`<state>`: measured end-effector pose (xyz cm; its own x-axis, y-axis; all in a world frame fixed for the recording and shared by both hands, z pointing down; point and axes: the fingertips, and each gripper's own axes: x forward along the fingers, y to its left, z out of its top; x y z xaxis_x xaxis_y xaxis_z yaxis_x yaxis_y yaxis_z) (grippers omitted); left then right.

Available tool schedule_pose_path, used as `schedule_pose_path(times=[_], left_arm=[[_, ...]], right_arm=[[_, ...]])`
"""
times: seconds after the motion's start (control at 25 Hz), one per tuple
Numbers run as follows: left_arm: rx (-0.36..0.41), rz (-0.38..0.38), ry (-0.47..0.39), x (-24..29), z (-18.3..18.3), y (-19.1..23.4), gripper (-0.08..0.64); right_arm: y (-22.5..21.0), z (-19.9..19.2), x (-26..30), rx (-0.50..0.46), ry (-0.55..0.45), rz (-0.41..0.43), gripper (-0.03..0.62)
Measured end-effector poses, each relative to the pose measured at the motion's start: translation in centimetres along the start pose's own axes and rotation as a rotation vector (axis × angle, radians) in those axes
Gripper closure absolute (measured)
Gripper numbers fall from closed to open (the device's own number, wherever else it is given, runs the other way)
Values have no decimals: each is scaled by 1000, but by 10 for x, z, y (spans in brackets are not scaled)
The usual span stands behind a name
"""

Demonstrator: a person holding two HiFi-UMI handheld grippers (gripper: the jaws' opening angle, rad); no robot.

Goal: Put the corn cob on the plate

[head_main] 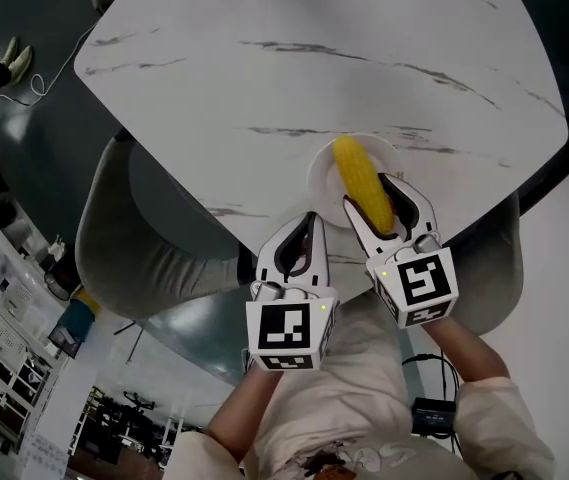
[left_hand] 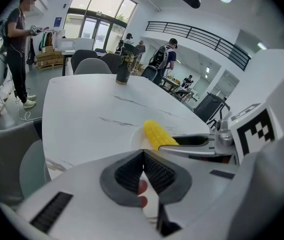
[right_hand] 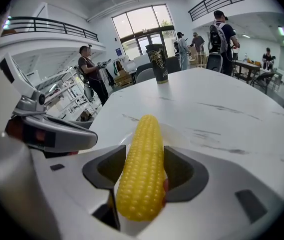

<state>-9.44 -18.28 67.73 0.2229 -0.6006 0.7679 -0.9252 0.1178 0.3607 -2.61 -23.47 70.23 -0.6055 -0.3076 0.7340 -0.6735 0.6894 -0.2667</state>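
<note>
A yellow corn cob (head_main: 362,185) lies lengthwise between the jaws of my right gripper (head_main: 377,194), which is shut on it. The cob's far end reaches over a small white plate (head_main: 319,175) near the front edge of the white marble table (head_main: 294,58). In the right gripper view the cob (right_hand: 142,169) fills the gap of the gripper (right_hand: 144,153), with the plate (right_hand: 184,135) just beneath. My left gripper (head_main: 310,220) is shut and holds nothing, just left of the plate. The left gripper view shows its jaws (left_hand: 142,155) pressed together, with the cob (left_hand: 156,134) ahead to the right.
A dark cup (left_hand: 123,69) stands far across the table. Grey chairs (head_main: 114,230) sit at the table's near edge on both sides of me. Several people stand in the background hall. A cable lies on the floor (head_main: 49,73) at the left.
</note>
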Motion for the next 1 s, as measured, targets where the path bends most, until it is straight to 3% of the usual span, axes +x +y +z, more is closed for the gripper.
schedule_pose_path(times=[0.24, 0.48, 1.0], left_arm=[[-5, 4, 0, -2, -2, 2, 554], [-1, 2, -12, -9, 5, 0, 554], [63, -38, -81, -64, 31, -18, 554]], right_arm=[[0, 3, 0, -36, -11, -28, 350], [6, 32, -16, -90, -101, -28, 350], [33, 43, -71, -52, -156, -51, 350]])
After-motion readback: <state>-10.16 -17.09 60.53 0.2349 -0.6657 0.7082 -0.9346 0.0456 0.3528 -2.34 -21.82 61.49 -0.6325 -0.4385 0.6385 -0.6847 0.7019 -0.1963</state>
